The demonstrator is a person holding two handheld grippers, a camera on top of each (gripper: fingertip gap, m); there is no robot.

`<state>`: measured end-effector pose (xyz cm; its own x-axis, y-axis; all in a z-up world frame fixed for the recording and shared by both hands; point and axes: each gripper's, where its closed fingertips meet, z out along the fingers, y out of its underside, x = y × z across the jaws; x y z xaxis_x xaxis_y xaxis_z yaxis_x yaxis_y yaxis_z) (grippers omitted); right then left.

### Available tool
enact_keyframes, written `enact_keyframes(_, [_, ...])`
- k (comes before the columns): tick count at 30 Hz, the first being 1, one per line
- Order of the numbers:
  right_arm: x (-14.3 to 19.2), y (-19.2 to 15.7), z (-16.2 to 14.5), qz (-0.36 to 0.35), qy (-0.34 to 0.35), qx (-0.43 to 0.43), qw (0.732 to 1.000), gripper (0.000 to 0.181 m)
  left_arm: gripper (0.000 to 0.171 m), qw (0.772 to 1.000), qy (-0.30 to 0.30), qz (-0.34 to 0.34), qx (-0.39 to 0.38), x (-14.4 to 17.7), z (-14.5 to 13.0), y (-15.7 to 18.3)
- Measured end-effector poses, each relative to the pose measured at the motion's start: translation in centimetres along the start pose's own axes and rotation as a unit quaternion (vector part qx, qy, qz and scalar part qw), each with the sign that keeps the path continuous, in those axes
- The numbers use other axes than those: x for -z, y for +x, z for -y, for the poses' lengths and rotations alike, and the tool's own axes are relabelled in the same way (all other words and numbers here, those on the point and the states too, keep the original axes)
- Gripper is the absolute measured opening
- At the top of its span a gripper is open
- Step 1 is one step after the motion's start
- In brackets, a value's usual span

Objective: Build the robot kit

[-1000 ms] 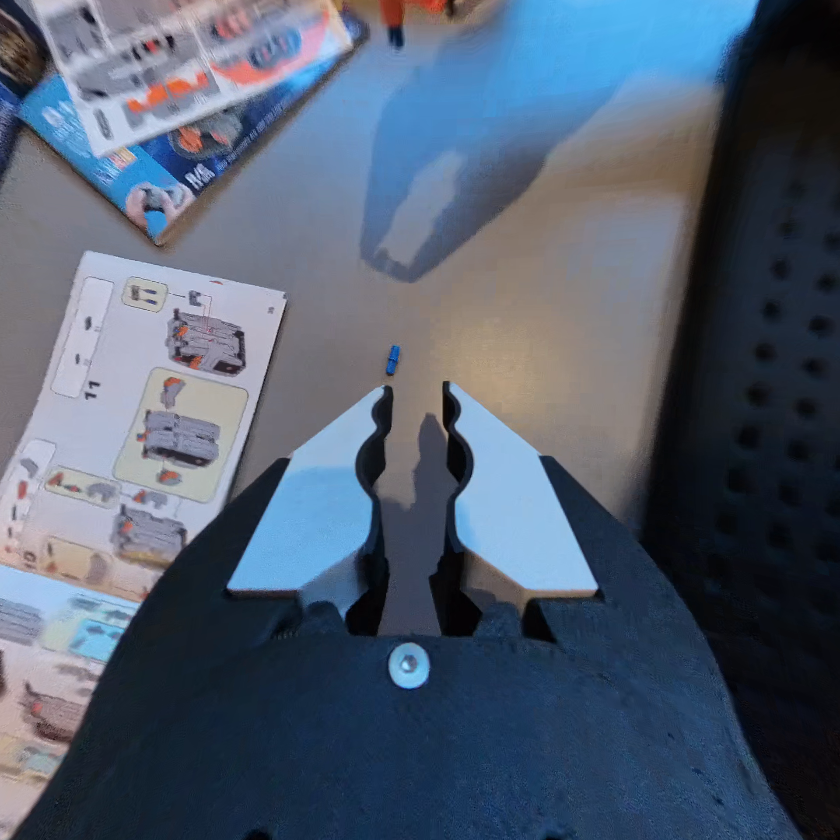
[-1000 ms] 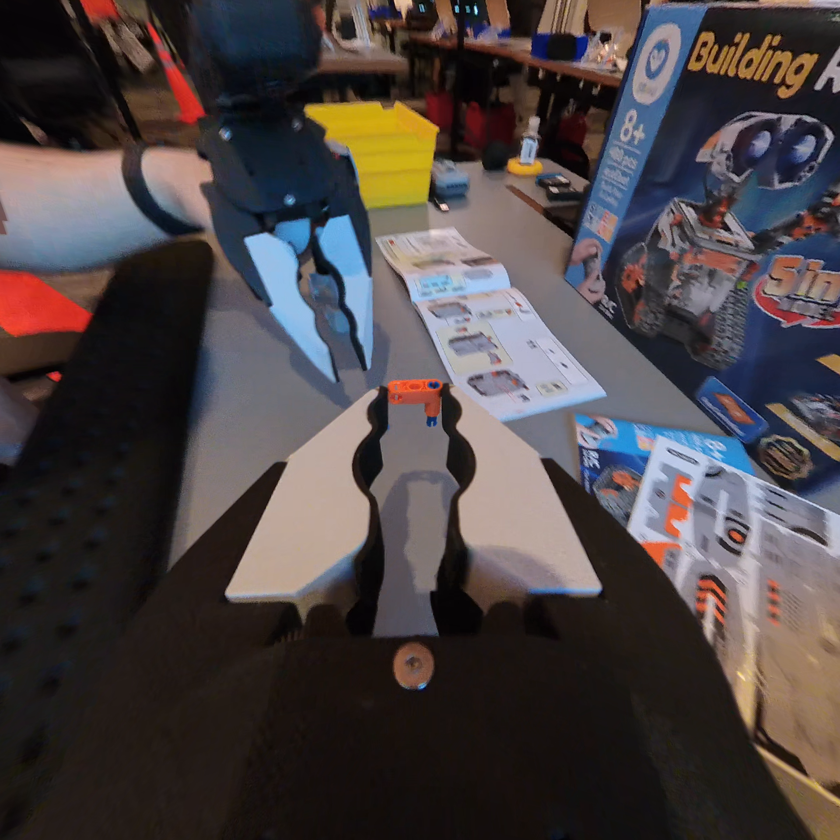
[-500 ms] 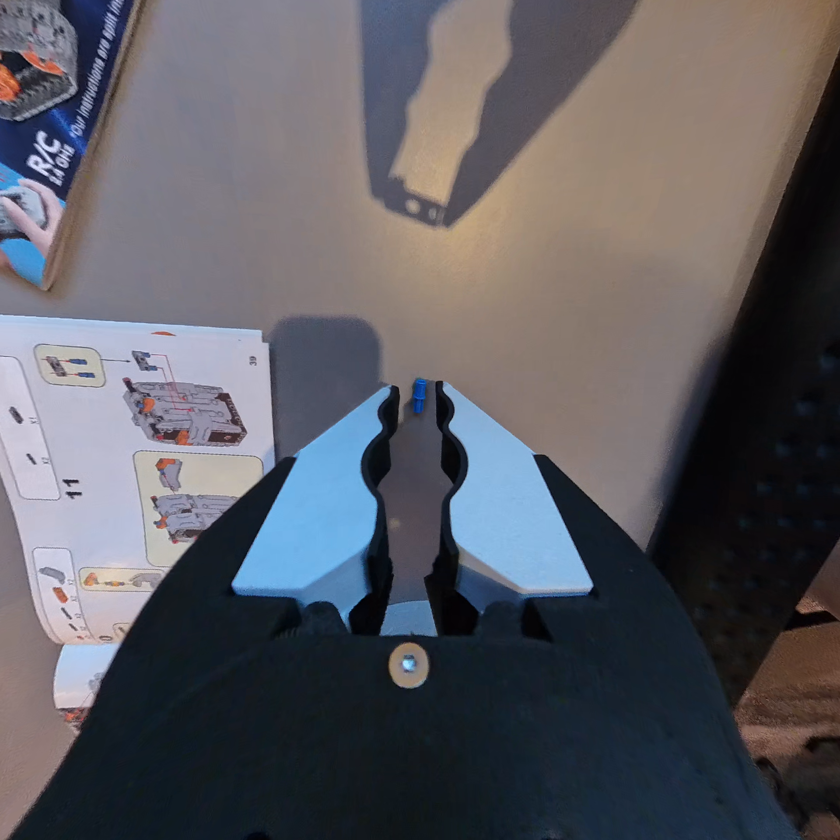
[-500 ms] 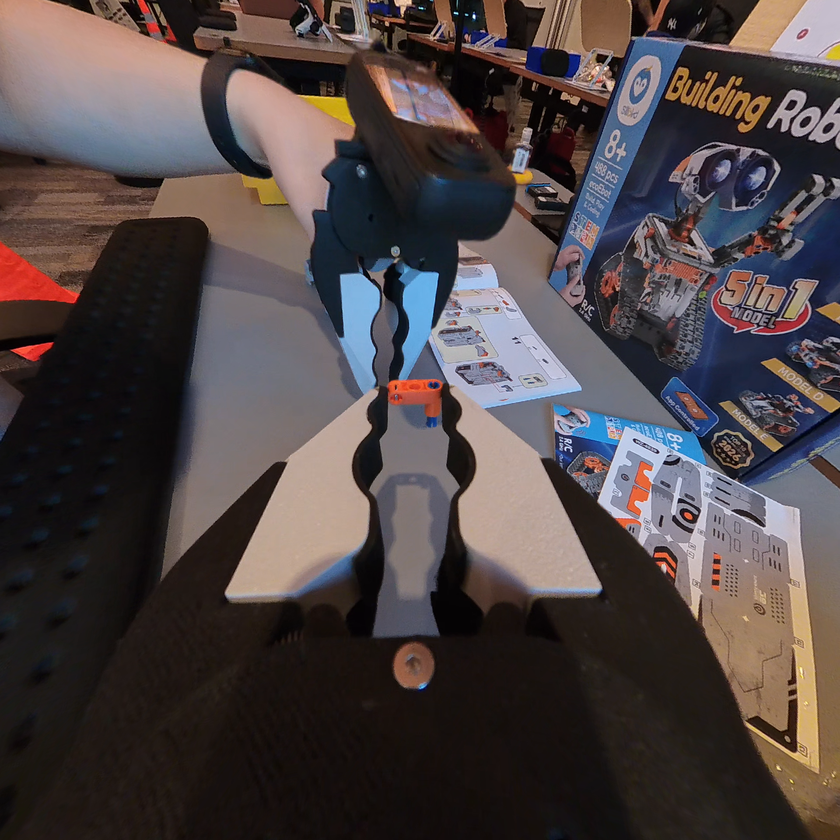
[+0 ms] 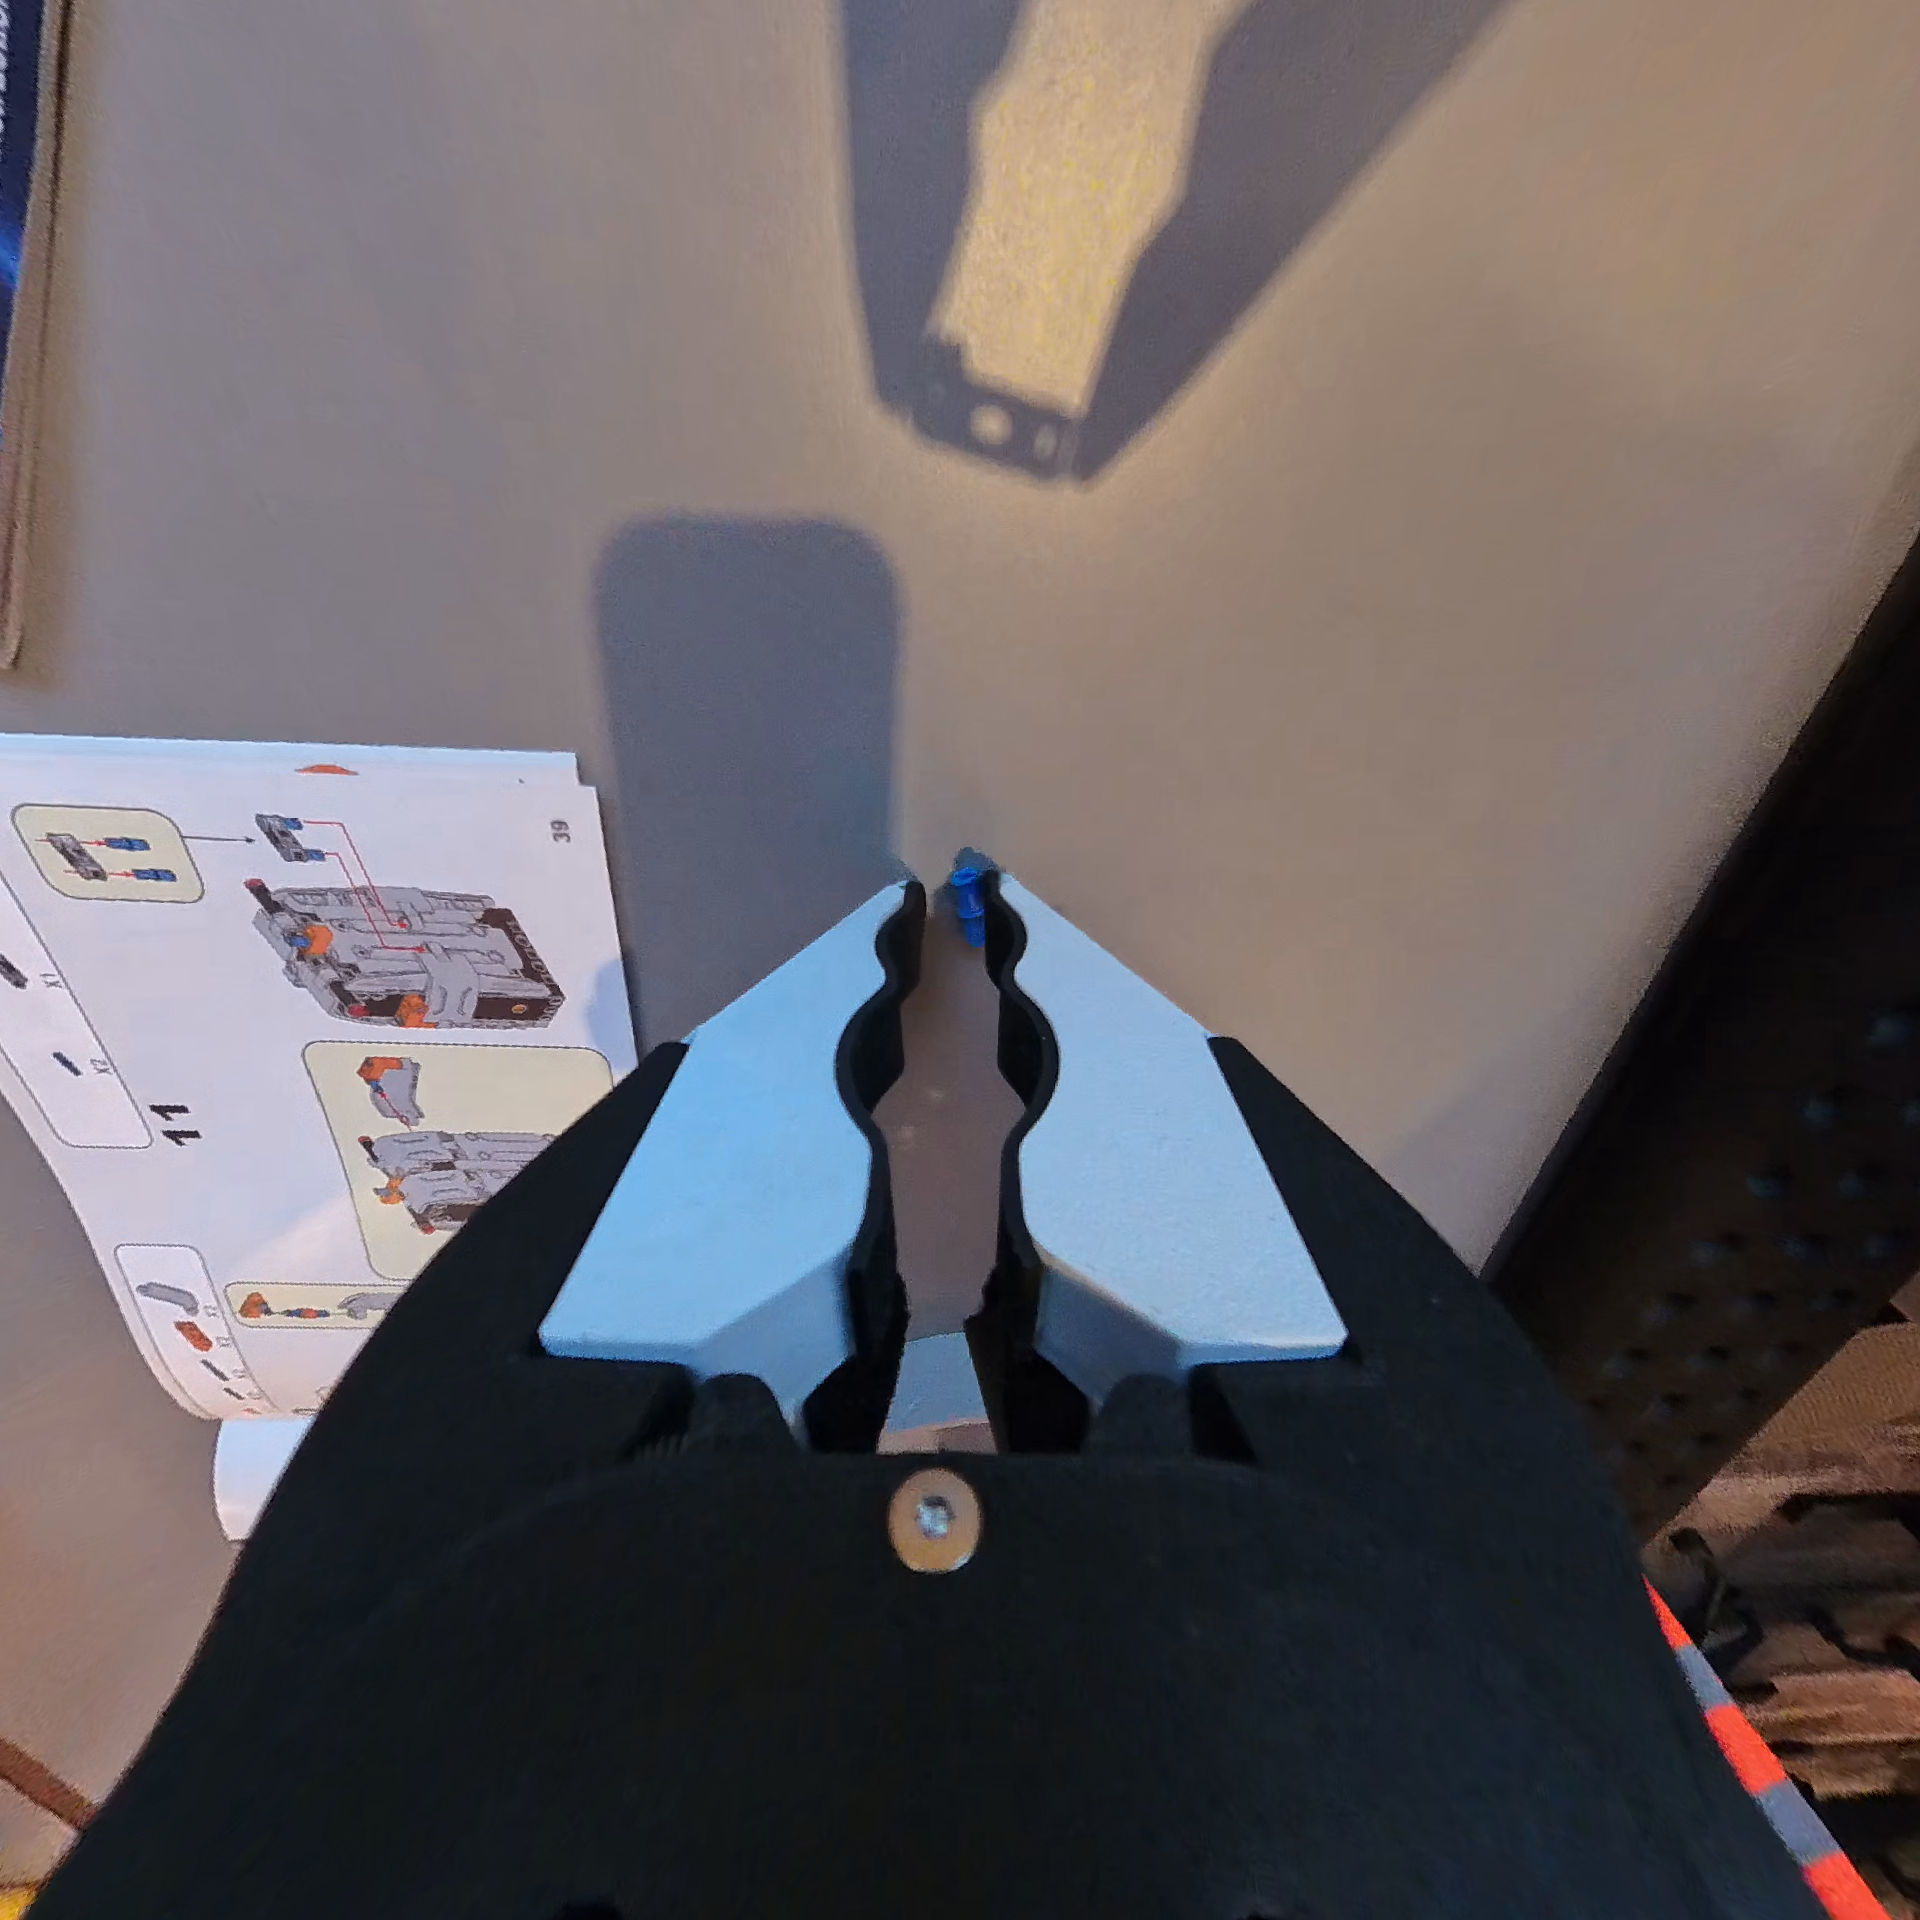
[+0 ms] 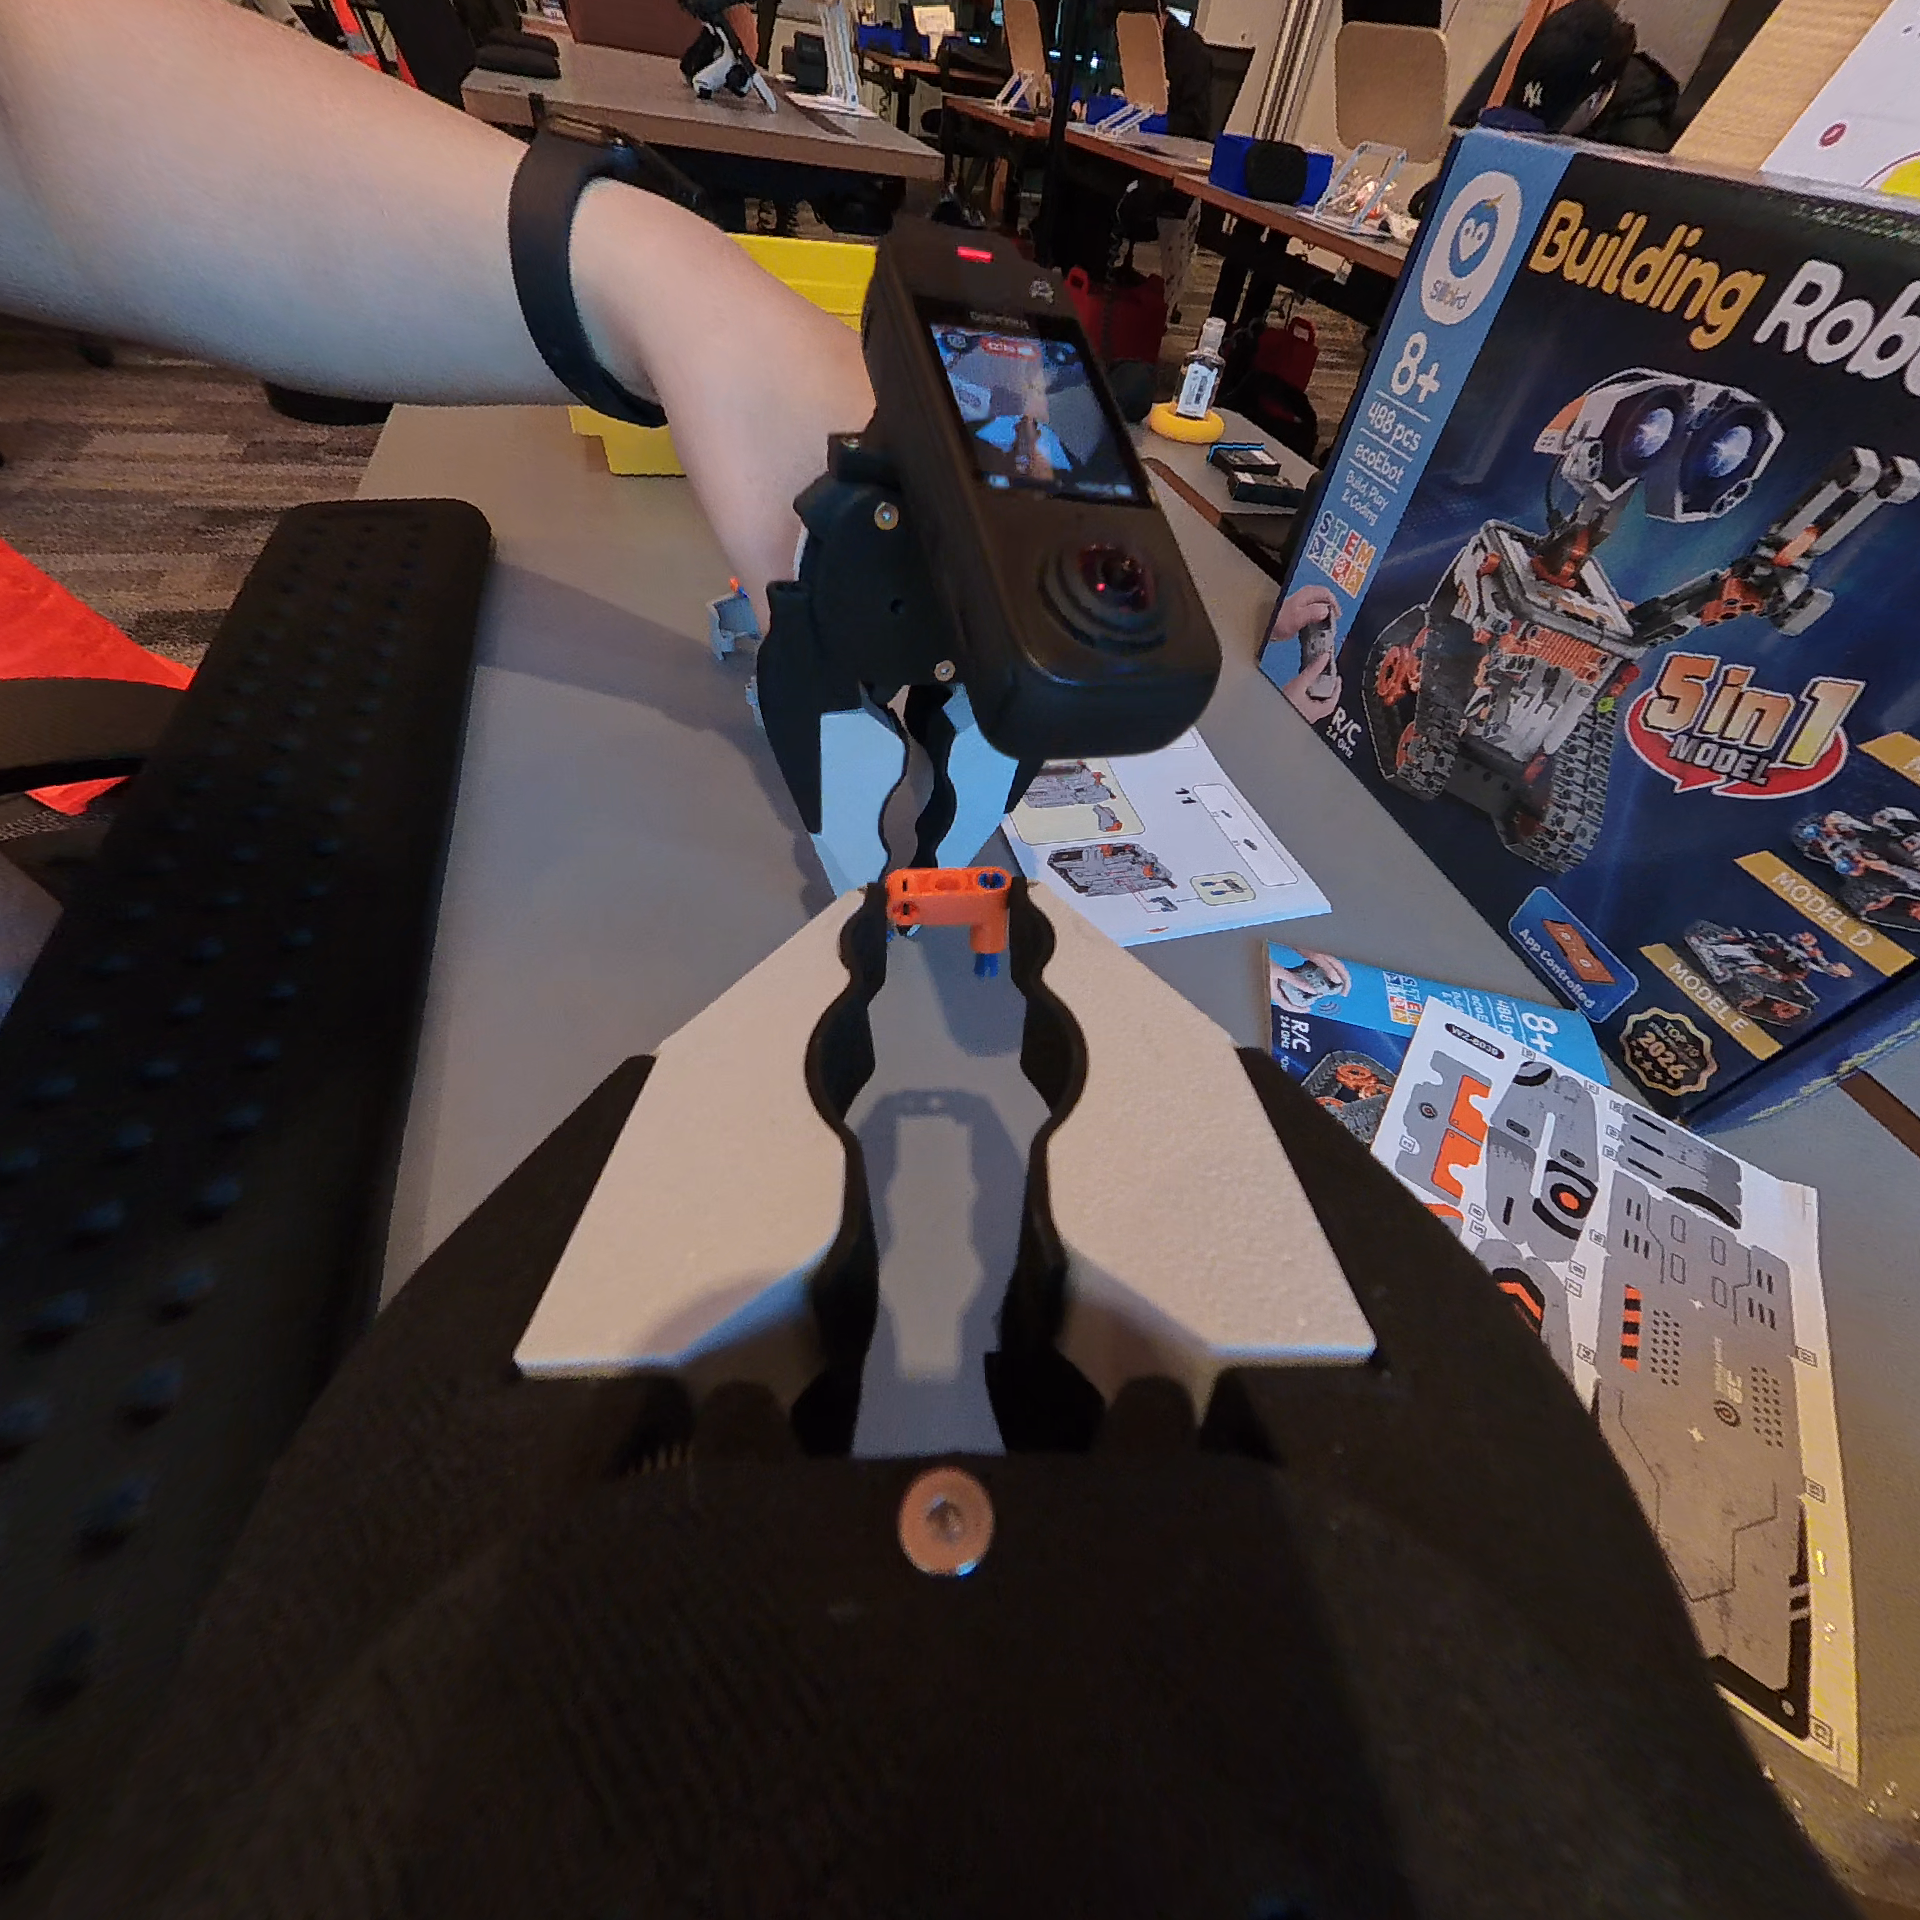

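In the left wrist view my left gripper [image 5: 954, 896] points down at the grey table [image 5: 1299, 675]. Its jaws are narrowly apart around a small blue pin [image 5: 968, 906]. The pin is tilted and leans on the right fingertip [image 5: 1003, 914], with a thin gap on its left side. My right gripper [image 6: 948, 896] is shut on an orange L-shaped piece [image 6: 940, 899] with a blue pin sticking out below, held above the table. In the right wrist view the left gripper [image 6: 914, 831], with its black camera [image 6: 1029, 520] and a person's arm [image 6: 312, 239], stands just beyond the orange piece.
An open instruction booklet [image 5: 312, 1039] lies left of the left gripper and shows in the right wrist view [image 6: 1174, 842]. A big blue toy box [image 6: 1621, 623], a leaflet and sticker sheet [image 6: 1621, 1299] lie to the right. A black perforated pad [image 6: 208, 935] borders the table's edge. A yellow bin [image 6: 810, 281] stands behind.
My left gripper has come down over the blue pin and its jaws have narrowed around it; the pin is now tilted against the right finger. The right gripper keeps holding the orange piece.
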<state>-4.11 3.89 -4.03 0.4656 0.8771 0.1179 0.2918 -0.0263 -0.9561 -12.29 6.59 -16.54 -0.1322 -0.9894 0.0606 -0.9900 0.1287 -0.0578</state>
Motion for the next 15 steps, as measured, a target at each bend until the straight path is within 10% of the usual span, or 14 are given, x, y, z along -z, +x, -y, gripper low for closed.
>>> enact_keyframes(15, [-0.16,-0.11,-0.16,0.000,-0.006,0.004,1.000,0.023,0.005,1.000,-0.003,-0.009,0.023,-0.02,0.00,0.11])
